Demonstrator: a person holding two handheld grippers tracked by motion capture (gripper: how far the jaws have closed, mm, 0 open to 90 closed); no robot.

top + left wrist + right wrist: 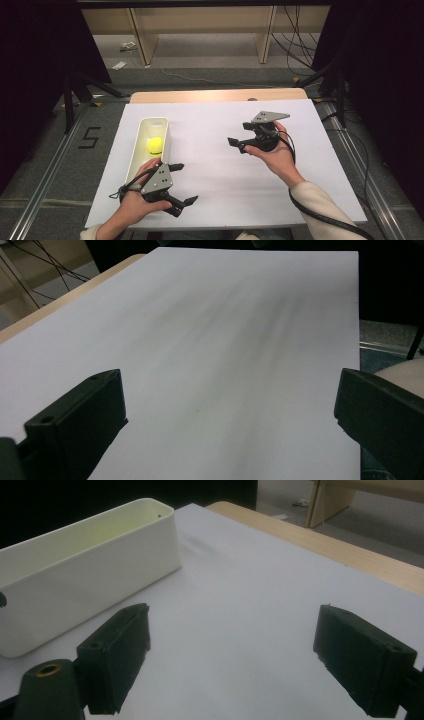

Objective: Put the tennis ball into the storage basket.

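Centrally, a yellow-green ball (155, 145) lies inside the white tray (134, 155) at the left of the surface (225, 165); the left hand-held gripper (182, 183), jaws wide and empty, sits just beside the tray's near end; the right hand-held gripper (237, 144), likewise wide and empty, is well apart; the placing step looks complete; next probably calls for withdrawing both

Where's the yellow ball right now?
In the high view, the yellow ball lies inside the white bin on the table's left, just beyond the left gripper.
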